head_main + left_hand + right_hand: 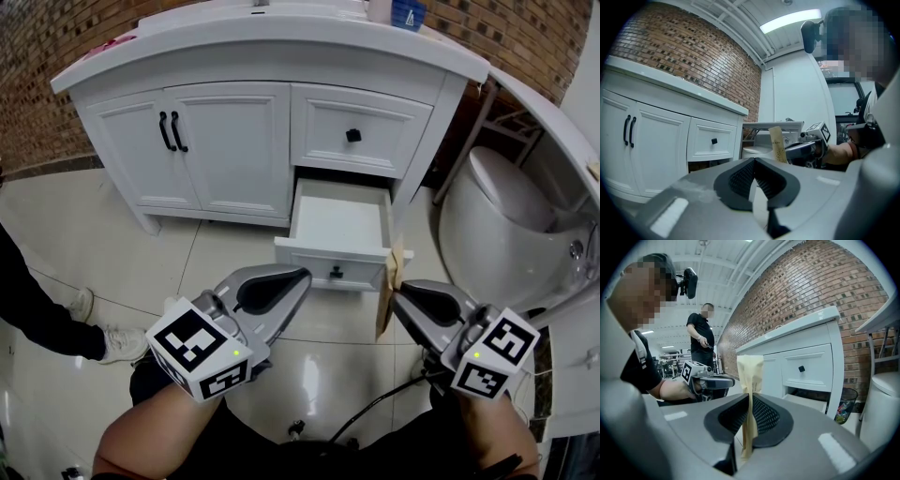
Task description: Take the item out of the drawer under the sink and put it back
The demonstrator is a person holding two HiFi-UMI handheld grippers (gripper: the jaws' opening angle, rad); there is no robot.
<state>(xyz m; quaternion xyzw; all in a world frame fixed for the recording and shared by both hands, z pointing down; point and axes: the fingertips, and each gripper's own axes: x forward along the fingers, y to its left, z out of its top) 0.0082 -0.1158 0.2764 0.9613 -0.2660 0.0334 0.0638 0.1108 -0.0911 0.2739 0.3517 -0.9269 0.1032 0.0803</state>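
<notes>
A white vanity (234, 150) stands against a brown brick wall (37, 56) under a pale counter (281, 33). Its two doors carry a pair of black bar handles (172, 131) side by side, and the closed upper drawer front bears one black knob (353, 135). A blue container (401, 13) sits at the back of the counter. Right of the vanity is a white toilet (497, 206) with its lid down, and near it a dark waste bin (843, 404) holding coloured litter. The floor (112, 253) is glossy pale tile. A bystander's white shoes (122, 342) show at the left edge. A person in black (701, 333) stands far back under strip lights (790, 21).
</notes>
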